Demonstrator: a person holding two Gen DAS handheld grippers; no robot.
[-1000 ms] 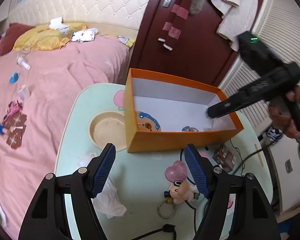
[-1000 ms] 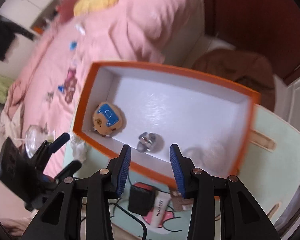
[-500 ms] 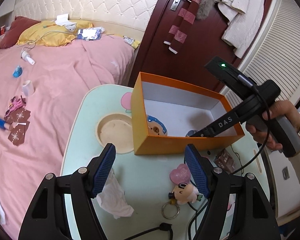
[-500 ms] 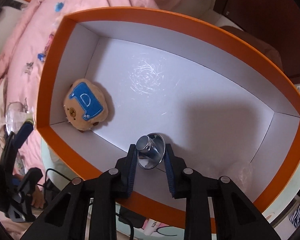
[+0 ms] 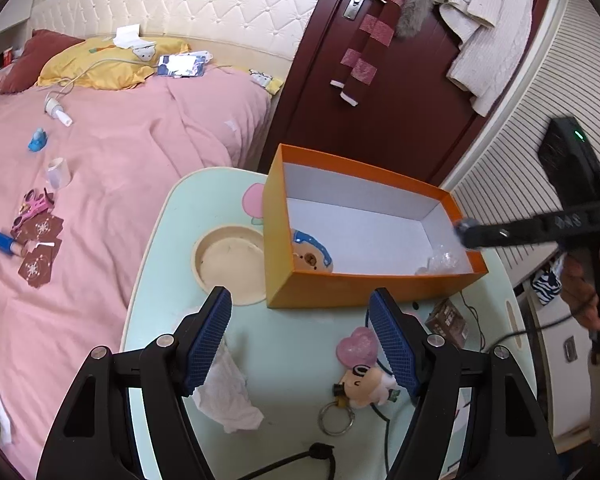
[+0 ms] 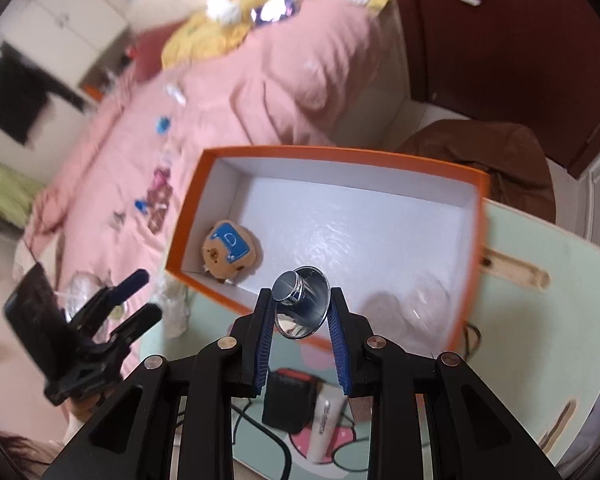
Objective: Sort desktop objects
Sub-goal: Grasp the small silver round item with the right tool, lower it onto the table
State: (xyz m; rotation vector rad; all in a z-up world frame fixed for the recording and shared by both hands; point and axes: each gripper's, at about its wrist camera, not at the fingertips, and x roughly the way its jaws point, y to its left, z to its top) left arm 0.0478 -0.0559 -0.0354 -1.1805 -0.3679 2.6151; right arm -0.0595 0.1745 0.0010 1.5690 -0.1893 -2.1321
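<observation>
An orange box (image 5: 364,288) (image 6: 204,232) with a white inside stands on the pale green table (image 5: 300,344). In it lie a brown plush with a blue patch (image 5: 310,250) (image 6: 229,250) and a clear plastic piece (image 5: 440,262) (image 6: 424,300). My right gripper (image 6: 302,312) is shut on a shiny silver cup (image 6: 300,306) and holds it above the box's near wall; it also shows in the left wrist view (image 5: 466,234). My left gripper (image 5: 300,340) is open and empty above the table, in front of the box.
On the table: a crumpled tissue (image 5: 228,396), a pink heart and pig keychain (image 5: 364,376), a small brown packet (image 5: 446,318), a black block (image 6: 288,400), a white tube (image 6: 326,424), cables. A round recess (image 5: 230,264) sits left of the box. The pink bed (image 5: 100,184) is left.
My right gripper closed on the silver cup inside the box and has lifted it up and back toward the box's near right end. My left gripper stays open.
</observation>
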